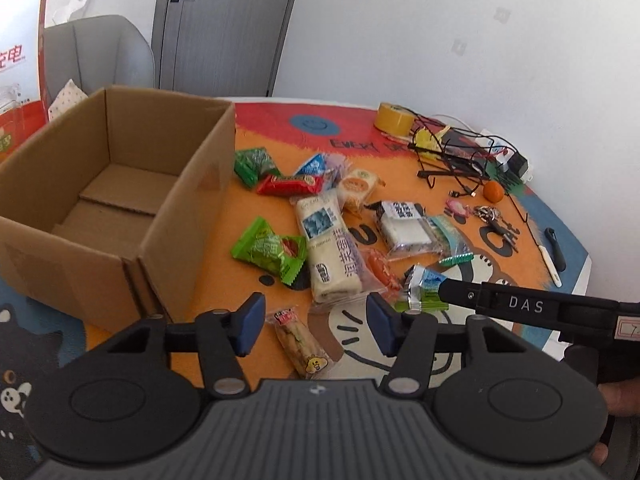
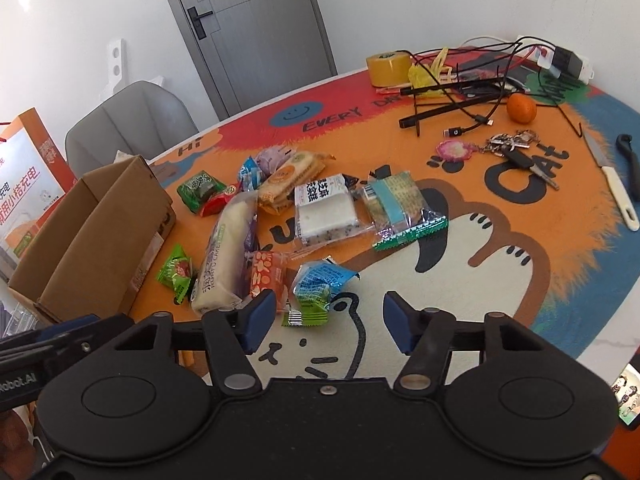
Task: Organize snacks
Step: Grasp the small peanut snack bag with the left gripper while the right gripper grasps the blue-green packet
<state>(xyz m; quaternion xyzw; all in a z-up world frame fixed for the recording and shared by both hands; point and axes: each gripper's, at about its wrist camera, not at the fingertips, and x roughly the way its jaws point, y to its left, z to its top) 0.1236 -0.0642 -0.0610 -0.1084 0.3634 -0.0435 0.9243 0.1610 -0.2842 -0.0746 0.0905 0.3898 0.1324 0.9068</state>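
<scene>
An open cardboard box (image 1: 120, 184) stands at the left of the table, with nothing in it; it shows in the right wrist view (image 2: 108, 232) too. Several wrapped snacks lie scattered beside it: a long white roll (image 1: 328, 248), a green packet (image 1: 272, 250), a red bar (image 1: 290, 185), a white cake (image 2: 326, 210). My left gripper (image 1: 314, 322) is open above a small cracker pack (image 1: 300, 342). My right gripper (image 2: 330, 320) is open, just short of a blue-green packet (image 2: 318, 286); its finger shows in the left wrist view (image 1: 520, 304) beside that packet (image 1: 424, 288).
At the far right of the colourful mat (image 2: 440, 280) lie a yellow tape roll (image 2: 388, 66), tangled cables (image 2: 472, 88), an orange (image 2: 521, 108), keys (image 2: 516, 152) and a knife (image 2: 616, 184). A grey chair (image 2: 132, 128) and an orange carton (image 1: 20, 60) stand behind the box.
</scene>
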